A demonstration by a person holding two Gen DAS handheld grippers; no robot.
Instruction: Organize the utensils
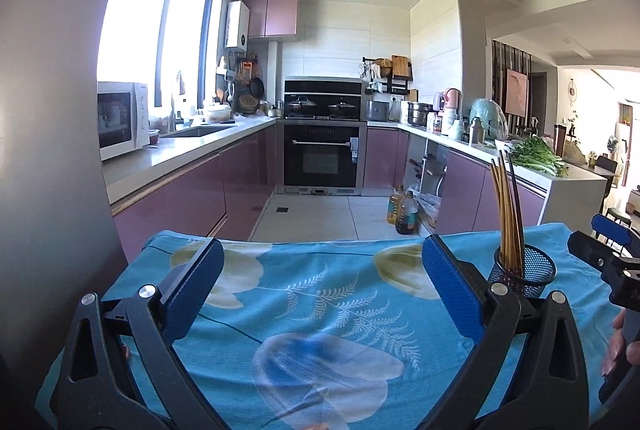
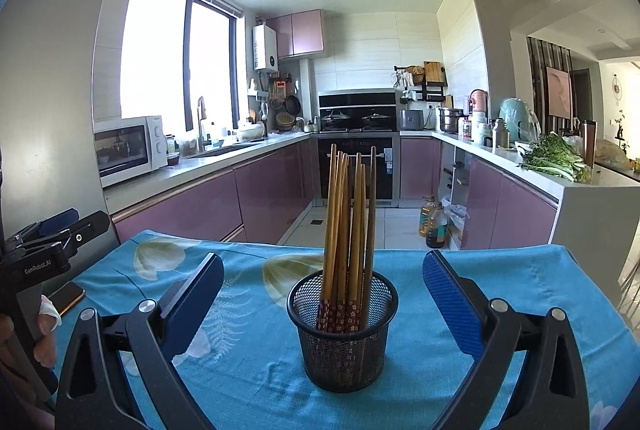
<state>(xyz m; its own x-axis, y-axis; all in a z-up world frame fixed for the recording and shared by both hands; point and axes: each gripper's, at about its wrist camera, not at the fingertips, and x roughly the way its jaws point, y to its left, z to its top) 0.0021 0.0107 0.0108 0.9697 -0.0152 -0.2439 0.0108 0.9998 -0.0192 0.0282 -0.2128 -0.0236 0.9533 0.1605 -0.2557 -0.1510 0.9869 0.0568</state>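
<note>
A black mesh cup (image 2: pixel 343 330) stands upright on the blue flowered tablecloth (image 2: pixel 256 362). Several wooden chopsticks (image 2: pixel 348 222) lean in it, their patterned red ends at the bottom. My right gripper (image 2: pixel 323 272) is open, its blue pads wide apart on either side of the cup and not touching it. In the left wrist view my left gripper (image 1: pixel 318 264) is open over bare cloth with nothing between its fingers. The mesh cup (image 1: pixel 522 270) with the chopsticks (image 1: pixel 507 214) shows just right of its right finger. The other gripper's black body shows at each view's edge.
A phone (image 2: pixel 68 296) lies on the cloth at the left, next to a hand. Beyond the table's far edge is tiled floor with oil bottles (image 2: pixel 434 224), then purple kitchen cabinets. Greens (image 2: pixel 556 158) lie on the right counter.
</note>
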